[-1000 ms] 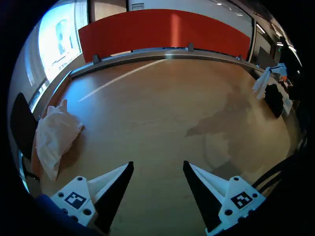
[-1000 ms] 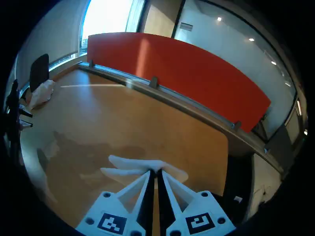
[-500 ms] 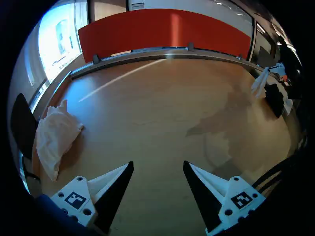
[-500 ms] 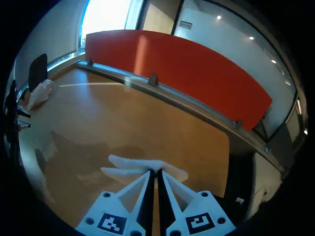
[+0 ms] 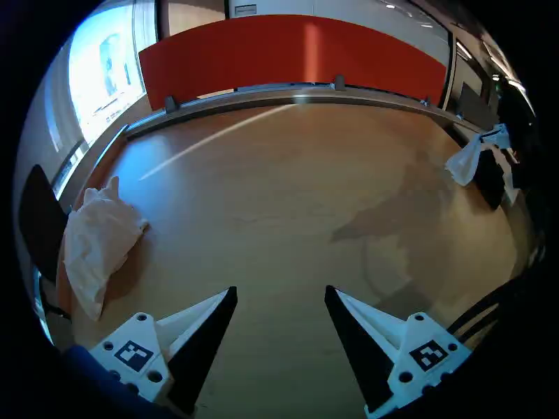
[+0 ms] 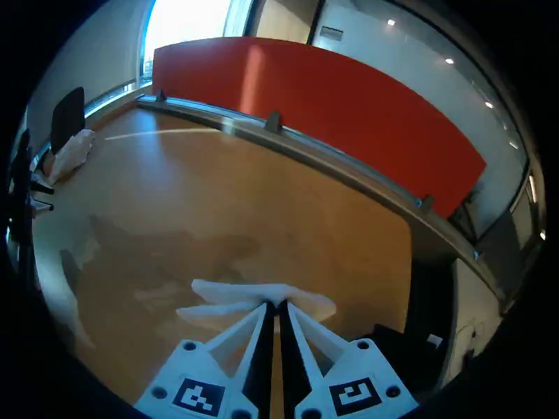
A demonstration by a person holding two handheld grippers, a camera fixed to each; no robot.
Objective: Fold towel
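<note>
White towel [image 6: 234, 290], right hand-held gripper [image 6: 274, 306]: slight shift.

left gripper [image 5: 280, 290]: fingers spread wide above the wooden table [image 5: 279, 188]; bare wood between them | left edge: crumpled white cloth [image 5: 98, 241] lying on the table, beside a dark chair [image 5: 38, 220] | far edge: orange partition [image 5: 293, 52] on a metal rail [image 5: 293, 96] | right edge: white towel [image 5: 465, 162] lifted off the table; what holds it too small to tell
</note>
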